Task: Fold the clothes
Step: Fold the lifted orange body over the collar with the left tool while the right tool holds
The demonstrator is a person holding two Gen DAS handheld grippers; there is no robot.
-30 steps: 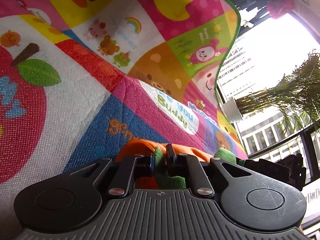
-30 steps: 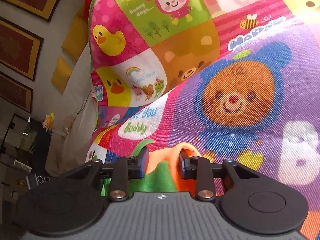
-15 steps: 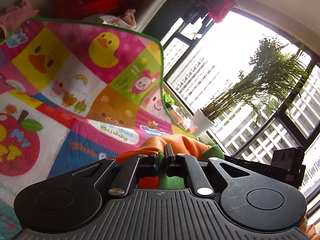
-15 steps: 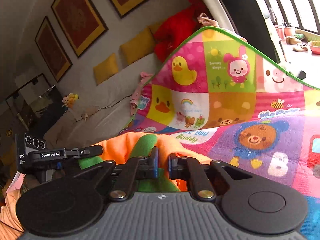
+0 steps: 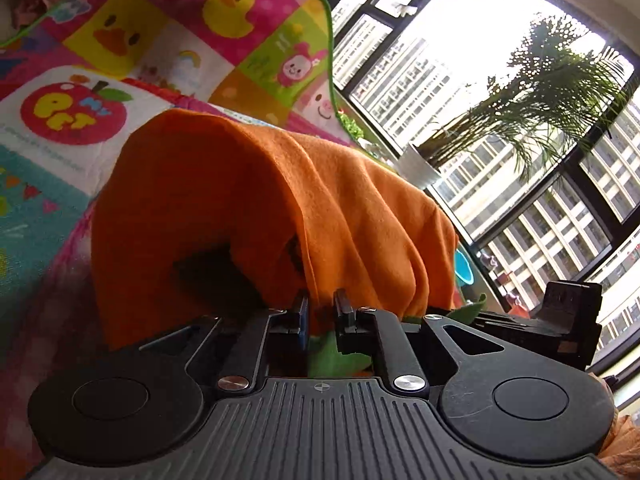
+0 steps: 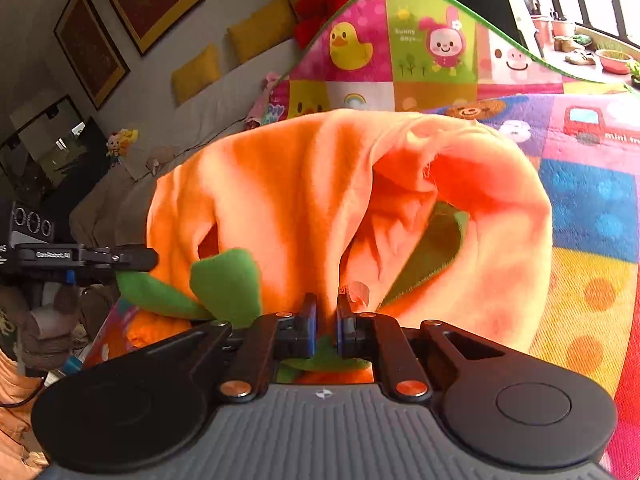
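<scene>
Above play mat: both grippers pinch orange garment edge; mat around bare.

A sec ago the orange garment is just a small bunch at the tips of the left gripper w/ the play mat filling the view close up; now the cloth hangs up in a big draped fold in front of both cams, covering much of the mat. Right gripper: jaws stand apart around the fabric a sec ago, now pinched tight on it. Views pull back & tilt: mat looks farther, window + potted palm now wide in left view; wall frames, yellow cushions and the other gripper come into right view.
</scene>
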